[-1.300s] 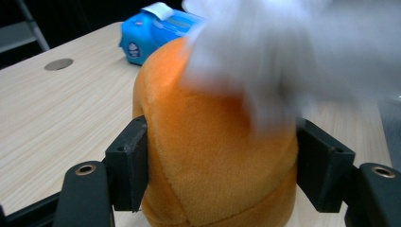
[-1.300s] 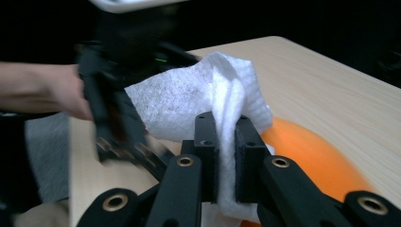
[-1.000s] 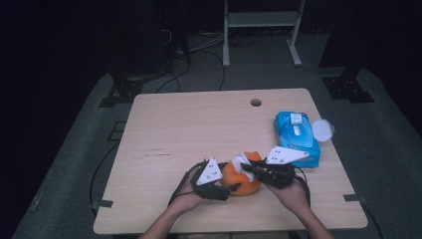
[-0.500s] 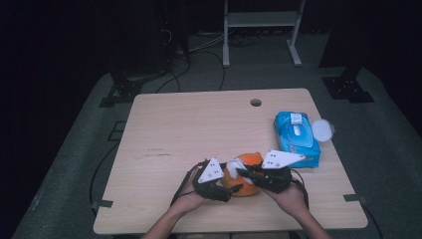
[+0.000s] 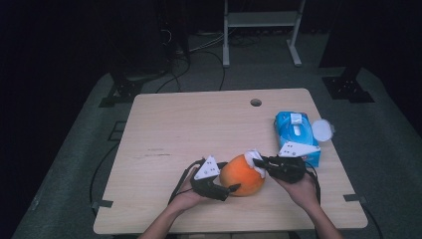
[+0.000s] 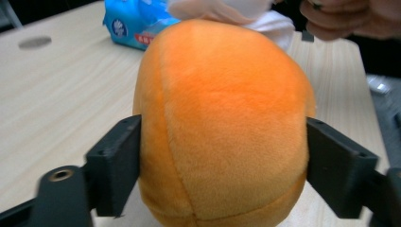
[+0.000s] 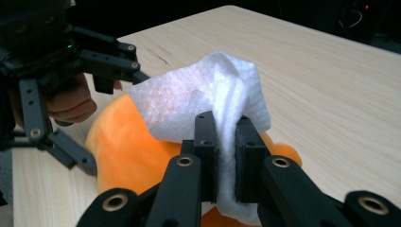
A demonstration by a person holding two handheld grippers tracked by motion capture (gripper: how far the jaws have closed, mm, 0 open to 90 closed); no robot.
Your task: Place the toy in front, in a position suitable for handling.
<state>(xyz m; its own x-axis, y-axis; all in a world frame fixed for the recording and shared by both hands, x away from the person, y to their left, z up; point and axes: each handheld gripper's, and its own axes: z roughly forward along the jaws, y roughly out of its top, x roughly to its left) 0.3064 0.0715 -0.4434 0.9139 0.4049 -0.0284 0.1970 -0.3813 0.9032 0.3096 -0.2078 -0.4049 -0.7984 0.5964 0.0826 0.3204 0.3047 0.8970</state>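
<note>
An orange plush ball [image 5: 242, 175] rests on the table near the front edge. My left gripper [image 5: 238, 181] comes from the left and has the ball [image 6: 222, 123] between its jaws. The jaws have just been opening, and both pads [image 6: 118, 165] still touch the plush sides. My right gripper [image 5: 259, 163] comes from the right, shut on a folded white wipe [image 7: 203, 94]. The wipe [image 5: 254, 158] lies against the ball's upper right side [image 7: 127, 151].
A blue pack of wet wipes [image 5: 294, 130] lies to the right of the ball, with a round white lid [image 5: 321, 130] beside it. A small hole [image 5: 256, 102] sits near the table's far edge. Cables and a metal stand are on the floor beyond.
My right gripper slid the wipe a little left over the ball, then back to the right. The ball shows more between the two grippers. The left hand stayed in place.
</note>
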